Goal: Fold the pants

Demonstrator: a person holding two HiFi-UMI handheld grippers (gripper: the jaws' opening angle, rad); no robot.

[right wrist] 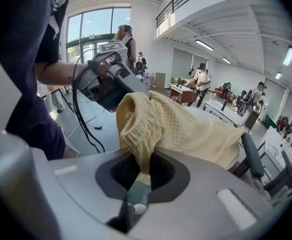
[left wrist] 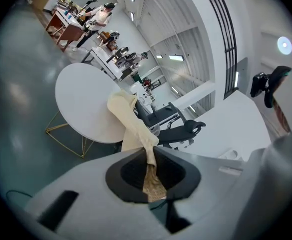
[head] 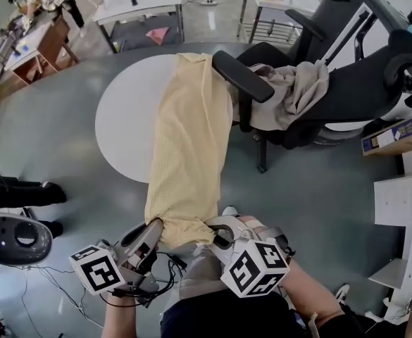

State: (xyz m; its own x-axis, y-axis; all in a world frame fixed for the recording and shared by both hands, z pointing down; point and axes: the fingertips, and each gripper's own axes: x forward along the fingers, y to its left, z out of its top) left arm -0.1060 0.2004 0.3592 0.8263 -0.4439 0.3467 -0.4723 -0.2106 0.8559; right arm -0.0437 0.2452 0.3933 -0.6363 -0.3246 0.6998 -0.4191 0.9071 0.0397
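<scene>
Head view, closest in: the near end of the pants point(head: 188, 153) is gripped at two corners. The left corner is clenched by the left hand-held gripper point(head: 154, 228) and the right corner by the right hand-held gripper point(head: 218, 232). In each gripper view the yellow fabric is seen pinched between jaws that are closed on it. Ahead of both hand-held grippers, the pants are stretched away and laid lengthwise across the round white tabletop point(head: 121, 118). Their near end is held out past its edge. Farther off, beyond the right hand-held gripper and to the right of the pants, a black chair point(head: 346, 83) is seen, with a beige cloth point(head: 297, 90) heaped on its seat.
</scene>
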